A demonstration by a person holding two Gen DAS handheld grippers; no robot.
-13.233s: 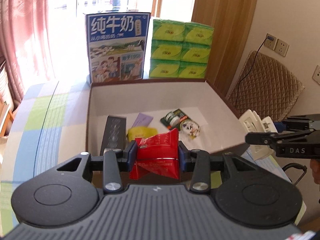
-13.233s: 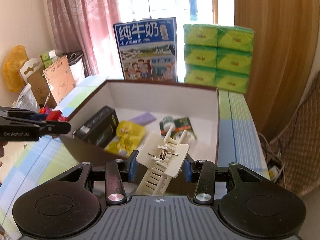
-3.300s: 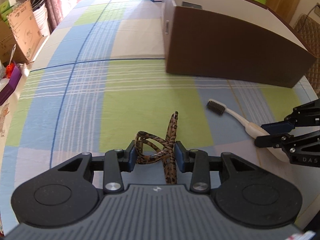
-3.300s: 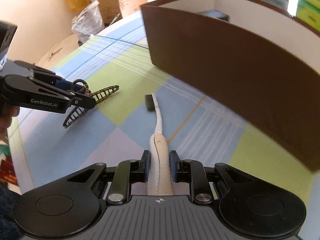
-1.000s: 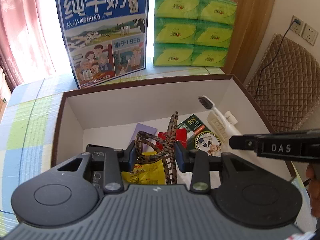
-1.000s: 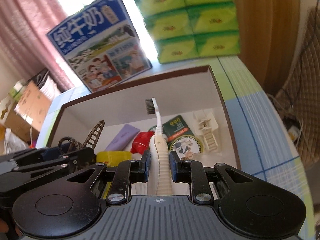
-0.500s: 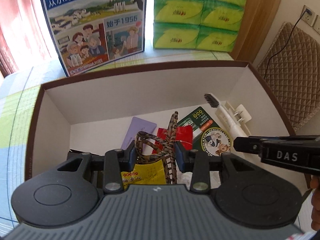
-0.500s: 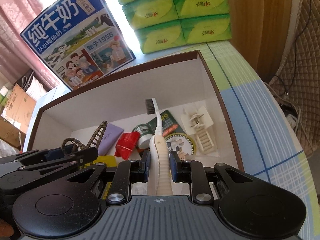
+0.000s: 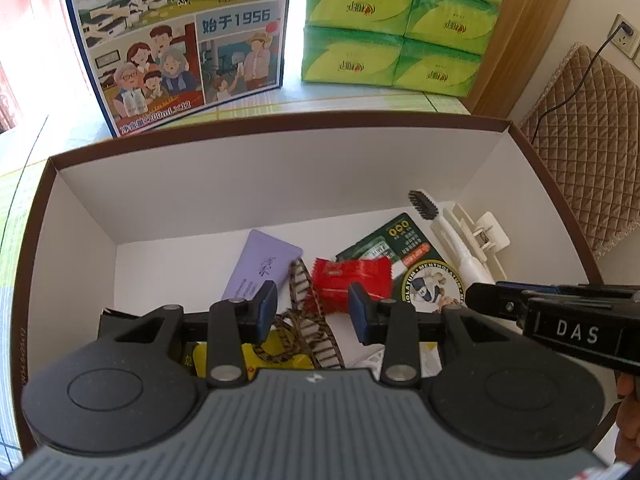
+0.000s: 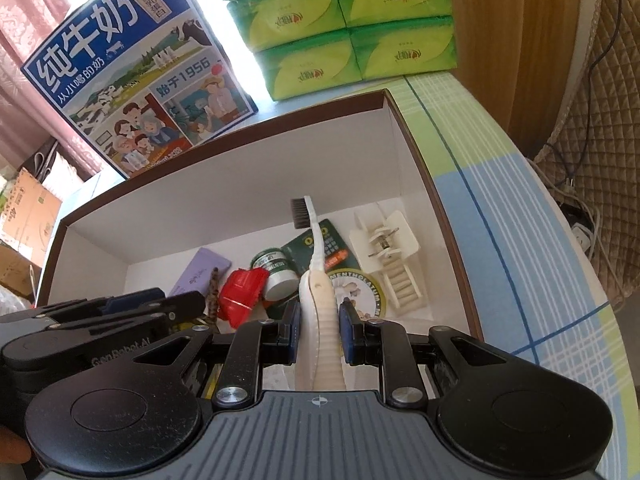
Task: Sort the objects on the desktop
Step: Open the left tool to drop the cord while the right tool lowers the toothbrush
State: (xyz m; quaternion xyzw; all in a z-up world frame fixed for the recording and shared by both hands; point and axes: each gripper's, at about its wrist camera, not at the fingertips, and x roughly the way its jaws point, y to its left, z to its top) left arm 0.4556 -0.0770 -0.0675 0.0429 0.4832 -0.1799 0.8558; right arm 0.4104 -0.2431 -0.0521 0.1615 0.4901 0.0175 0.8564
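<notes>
Hovering over the open brown box (image 9: 276, 128), the left tool (image 9: 313, 312) has its fingers spread apart, and the leopard-print hair clip (image 9: 308, 332) lies below the gap, on the yellow packet (image 9: 280, 354) near the box's near wall; whether a finger touches it I cannot tell. The right tool (image 10: 319, 330) is clamped on the handle of the cream toothbrush (image 10: 318, 280), whose dark bristles point toward the box's far wall. Inside the box also lie a red wrapper (image 9: 352, 276), a lilac card (image 9: 260, 266), a green ointment pack (image 9: 404, 256) and a cream claw clip (image 10: 390, 256) by the right wall. Behind the box, at the far edge of the worktop (image 10: 500, 184), stand a blue milk carton (image 9: 180, 36) and stacked green tissue packs (image 9: 400, 28).
</notes>
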